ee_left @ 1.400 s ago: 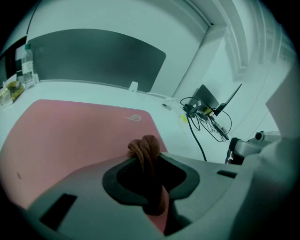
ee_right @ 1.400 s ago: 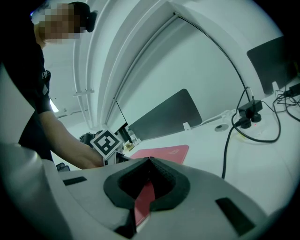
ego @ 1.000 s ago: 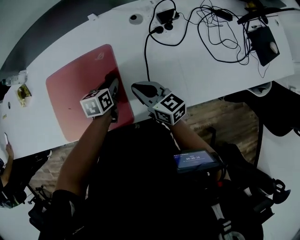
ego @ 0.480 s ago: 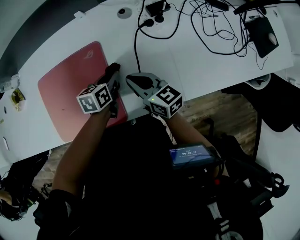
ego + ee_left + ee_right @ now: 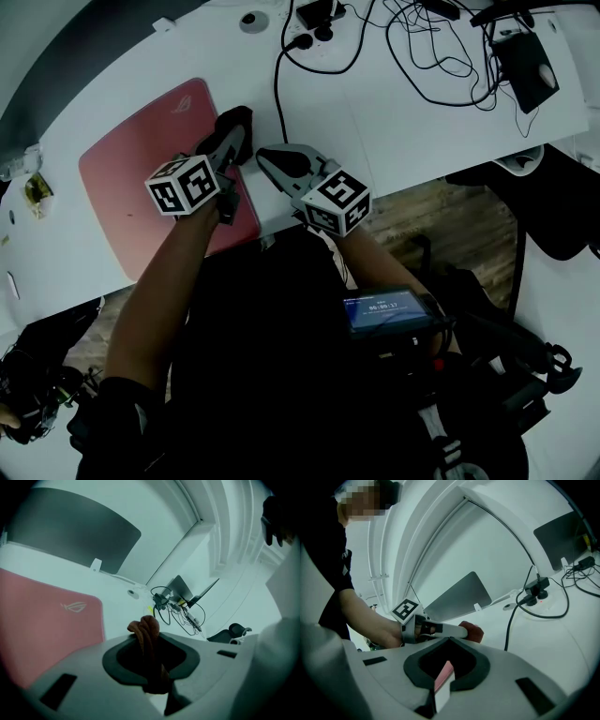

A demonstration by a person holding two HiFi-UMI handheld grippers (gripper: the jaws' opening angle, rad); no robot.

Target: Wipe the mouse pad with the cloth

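Observation:
A pink mouse pad (image 5: 141, 169) lies on the left of the white table (image 5: 394, 112). My left gripper (image 5: 232, 133) is shut on a bunched dark brown cloth (image 5: 236, 120), which sits at the pad's right edge near its far corner. In the left gripper view the cloth (image 5: 147, 634) sticks up between the jaws of the left gripper (image 5: 149, 646), with the mouse pad (image 5: 47, 620) to the left. My right gripper (image 5: 274, 161) rests shut just right of the pad, holding nothing. From the right gripper (image 5: 443, 667) I see the left gripper (image 5: 436, 630) and the cloth (image 5: 474, 631).
A black cable (image 5: 278, 84) runs from a plug block (image 5: 317, 17) toward the grippers. Tangled wires (image 5: 441, 56) and a dark pad with a white mouse (image 5: 530, 75) lie at the far right. The table's near edge borders wooden floor (image 5: 422, 220).
The left gripper has slid the cloth along the pad's right edge toward the far corner. The right gripper has stayed almost still.

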